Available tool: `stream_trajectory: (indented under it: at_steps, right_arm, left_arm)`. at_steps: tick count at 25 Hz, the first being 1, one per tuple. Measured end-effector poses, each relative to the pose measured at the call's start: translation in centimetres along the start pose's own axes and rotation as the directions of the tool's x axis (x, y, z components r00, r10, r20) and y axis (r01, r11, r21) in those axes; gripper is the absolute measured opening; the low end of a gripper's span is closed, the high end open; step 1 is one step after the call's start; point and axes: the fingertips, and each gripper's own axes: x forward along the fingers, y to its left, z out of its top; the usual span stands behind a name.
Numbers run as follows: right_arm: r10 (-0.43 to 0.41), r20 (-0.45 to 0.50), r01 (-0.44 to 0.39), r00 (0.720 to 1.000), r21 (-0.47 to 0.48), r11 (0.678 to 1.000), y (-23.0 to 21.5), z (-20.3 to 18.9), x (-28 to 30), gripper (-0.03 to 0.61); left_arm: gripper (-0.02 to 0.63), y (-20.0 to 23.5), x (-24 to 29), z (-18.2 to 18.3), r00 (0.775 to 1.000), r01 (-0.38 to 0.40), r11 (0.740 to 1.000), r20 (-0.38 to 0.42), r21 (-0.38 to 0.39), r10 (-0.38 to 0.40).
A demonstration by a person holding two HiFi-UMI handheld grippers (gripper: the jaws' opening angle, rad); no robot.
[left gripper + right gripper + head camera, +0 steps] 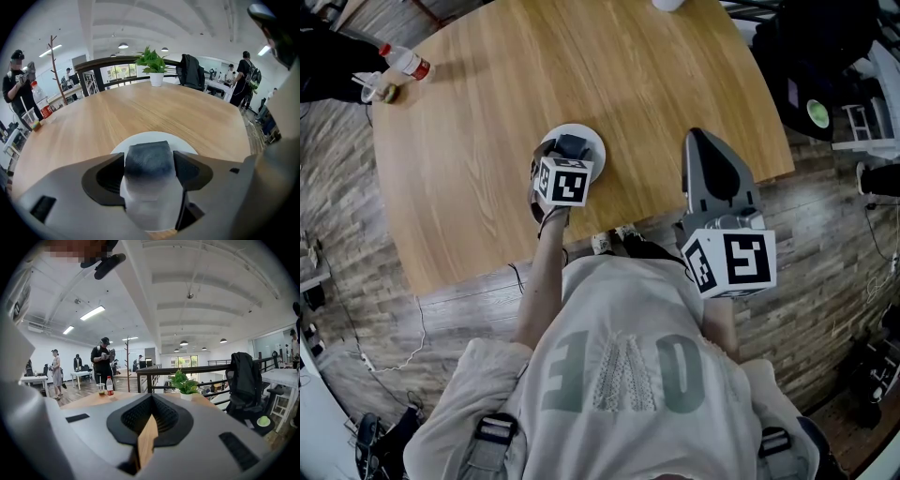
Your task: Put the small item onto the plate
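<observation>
The left tongs (149, 164) pinch the small item (149, 197), dark above and pale below, directly over the white plate (154, 137) on the bench (187, 112); whether the two touch can't be made out. The right tongs (149, 425) are pressed together on nothing, at the bench edge. Far ahead and left of the left tongs stands a bottle (42, 104), its red label too small to read.
</observation>
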Motion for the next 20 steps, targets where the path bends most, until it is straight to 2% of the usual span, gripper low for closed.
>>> stream_trajectory:
  at_steps: [4, 10, 16, 20]
  right_arm:
    - [0.007, 0.004, -0.007, 1.0, -0.007, 1.0, 0.26, -0.08, -0.13, 0.017]
    - [0.006, 0.007, -0.006, 1.0, -0.006, 1.0, -0.05, 0.08, -0.49, 0.017]
    - [0.016, 0.015, -0.016, 1.0, -0.012, 1.0, 0.01, 0.43, -0.65, 0.017]
    - [0.017, 0.021, -0.017, 1.0, -0.01, 1.0, -0.28, 0.52, -0.89, 0.017]
  left_arm:
    - [0.321, 0.33, -0.03, -0.21, 1.0, 0.013, 0.999, 0.021, -0.03, -0.012]
    - [0.321, 0.26, -0.09, -0.03, 0.999, -0.01, 1.0, 0.036, -0.006, 0.01]
    - [0.321, 0.34, -0.18, -0.04, 0.999, -0.007, 0.999, 0.043, -0.032, 0.008]
    - [0.321, 0.32, -0.51, 0.67, 0.996, 0.002, 0.998, 0.086, -0.063, 0.003]
